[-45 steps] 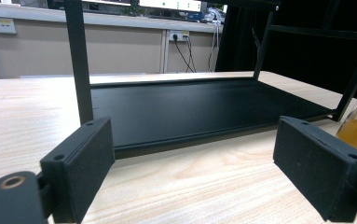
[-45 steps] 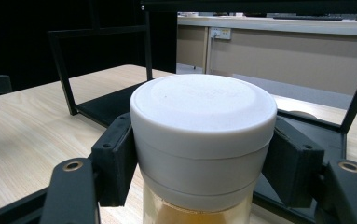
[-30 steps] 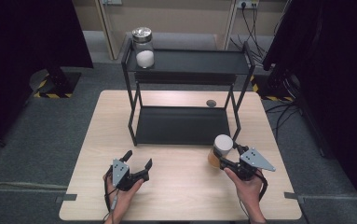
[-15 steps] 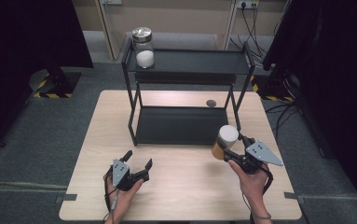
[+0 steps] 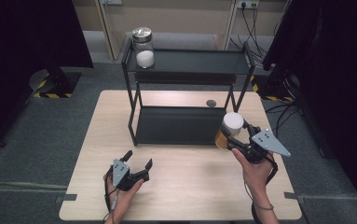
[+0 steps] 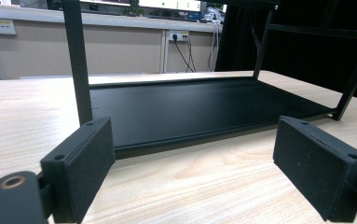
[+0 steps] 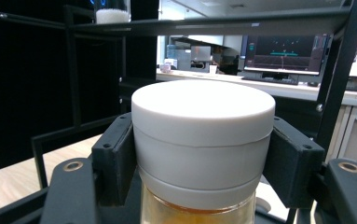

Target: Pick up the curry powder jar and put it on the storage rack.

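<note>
At the lower left of the high view the left gripper (image 5: 138, 167) rests low on the wooden table (image 5: 190, 186), its jaws spread wide with nothing between them. The left gripper view shows both black pads (image 6: 80, 163) standing apart and framing bare tabletop in front of the lower shelf (image 6: 204, 109). It looks parked there so as not to crowd the other hand.

Moving right, the black two-tier metal rack (image 5: 185, 70) fills the centre of the frame. On the left end of its top shelf stands a glass jar with a metal lid (image 5: 143, 44), part-filled with white powder. It sits well to the side, which leaves most of that shelf bare. A small dark round object (image 5: 211, 103) lies on the table behind the lower shelf; what it is cannot be told.

At the right, the right gripper (image 5: 234, 135) holds a jar with a white lid and amber contents (image 5: 229, 129) in the air, just off the right end of the lower shelf. The right gripper view shows the pads (image 7: 115, 154) pressed against the white lid's sides, the jar (image 7: 203, 140) upright. Gripping at the lid probably keeps the contents level, and the top shelf seems the likely destination.
</note>
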A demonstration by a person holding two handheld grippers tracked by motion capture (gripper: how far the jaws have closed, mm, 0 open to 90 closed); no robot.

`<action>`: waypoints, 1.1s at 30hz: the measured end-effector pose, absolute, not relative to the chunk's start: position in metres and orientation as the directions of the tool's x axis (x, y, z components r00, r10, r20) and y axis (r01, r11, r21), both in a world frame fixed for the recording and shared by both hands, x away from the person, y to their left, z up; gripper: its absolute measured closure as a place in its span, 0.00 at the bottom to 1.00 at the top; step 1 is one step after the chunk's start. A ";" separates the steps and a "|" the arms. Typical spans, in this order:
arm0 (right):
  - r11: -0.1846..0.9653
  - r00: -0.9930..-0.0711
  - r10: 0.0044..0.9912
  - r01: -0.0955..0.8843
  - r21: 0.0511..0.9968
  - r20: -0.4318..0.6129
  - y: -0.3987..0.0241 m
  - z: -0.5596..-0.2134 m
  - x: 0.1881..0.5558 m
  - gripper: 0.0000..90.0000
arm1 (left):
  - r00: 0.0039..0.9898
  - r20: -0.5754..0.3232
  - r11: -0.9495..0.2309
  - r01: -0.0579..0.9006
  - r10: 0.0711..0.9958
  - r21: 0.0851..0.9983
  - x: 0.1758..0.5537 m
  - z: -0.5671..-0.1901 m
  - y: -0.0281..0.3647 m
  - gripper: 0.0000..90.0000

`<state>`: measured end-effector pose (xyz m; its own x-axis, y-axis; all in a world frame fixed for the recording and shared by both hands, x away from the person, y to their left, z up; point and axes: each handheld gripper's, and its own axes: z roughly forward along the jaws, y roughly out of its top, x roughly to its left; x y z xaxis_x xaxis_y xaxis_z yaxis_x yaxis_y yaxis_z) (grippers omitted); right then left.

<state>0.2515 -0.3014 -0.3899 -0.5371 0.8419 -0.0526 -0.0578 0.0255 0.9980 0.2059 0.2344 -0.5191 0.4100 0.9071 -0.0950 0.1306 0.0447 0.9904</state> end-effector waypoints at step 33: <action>-0.009 -0.515 0.855 -0.117 0.993 -0.053 -0.292 -0.343 0.275 0.38 | 0.412 -0.077 0.028 0.124 0.908 0.992 0.205 -0.519 0.233 0.13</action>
<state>0.2752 -0.2921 -0.3433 -0.5154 0.8553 -0.0529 -0.1173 -0.0093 0.9931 0.2053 0.2328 -0.5189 0.4119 0.9080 -0.0769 0.1236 0.0280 0.9919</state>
